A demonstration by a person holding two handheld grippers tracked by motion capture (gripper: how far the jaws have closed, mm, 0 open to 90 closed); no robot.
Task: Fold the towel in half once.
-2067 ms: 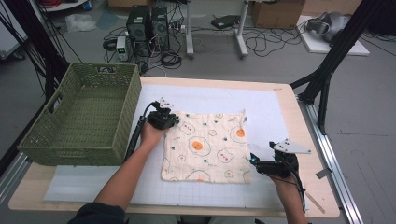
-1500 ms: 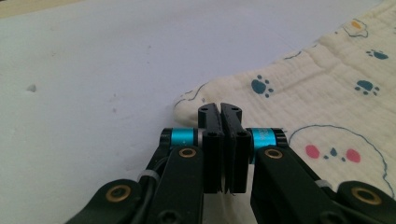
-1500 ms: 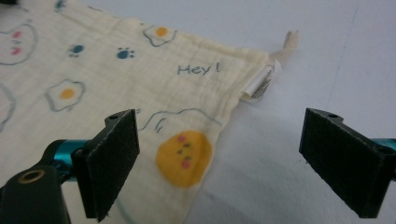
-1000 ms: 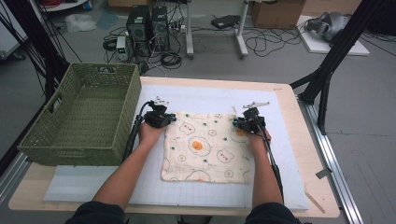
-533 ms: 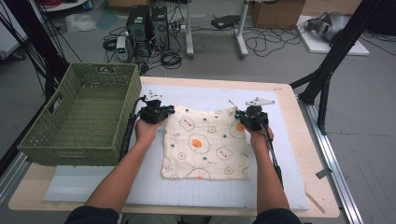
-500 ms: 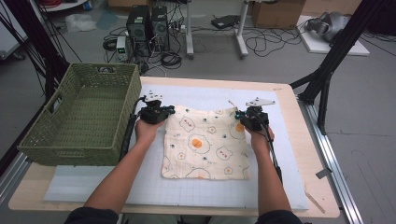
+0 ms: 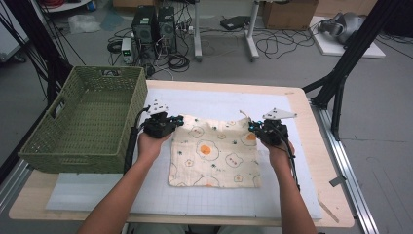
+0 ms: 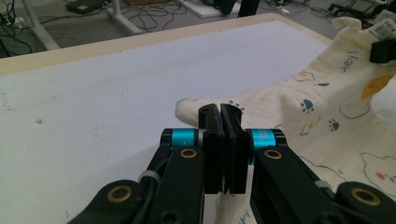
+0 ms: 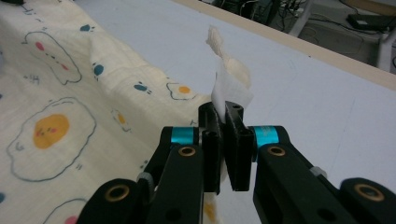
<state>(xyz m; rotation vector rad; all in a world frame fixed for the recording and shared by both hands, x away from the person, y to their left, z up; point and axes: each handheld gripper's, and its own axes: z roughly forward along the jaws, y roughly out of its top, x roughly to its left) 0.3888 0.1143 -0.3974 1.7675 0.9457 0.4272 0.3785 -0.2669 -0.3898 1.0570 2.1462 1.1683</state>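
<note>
A cream cotton cloth printed with fried eggs and small bears (image 7: 214,153) is laid flat on the white gridded mat (image 7: 97,190) near the middle of the table, just right of the green woven plastic basket (image 7: 83,122). Its two far corners are held. The left gripper (image 7: 174,120) is clenched on the far left corner, with the jaws pressed together over the fabric in the left gripper view (image 8: 223,112). The right gripper (image 7: 252,127) is clenched on the far right corner, where the cloth's white label and corner tip (image 9: 229,88) are seen standing up between the jaws in the right gripper view (image 9: 220,114).

The step in hand is judged to be a fold (far edge to be carried toward the near edge). For a clean result:

1. Both grips should be kept firm; the fabric is thin and may slip.
2. The two corners should be raised together, level, and kept apart so that the far edge is held taut.
3. The near edge should be left resting on the mat as an anchor.
4. The corners should be set down squarely on the near corners before release.
</note>
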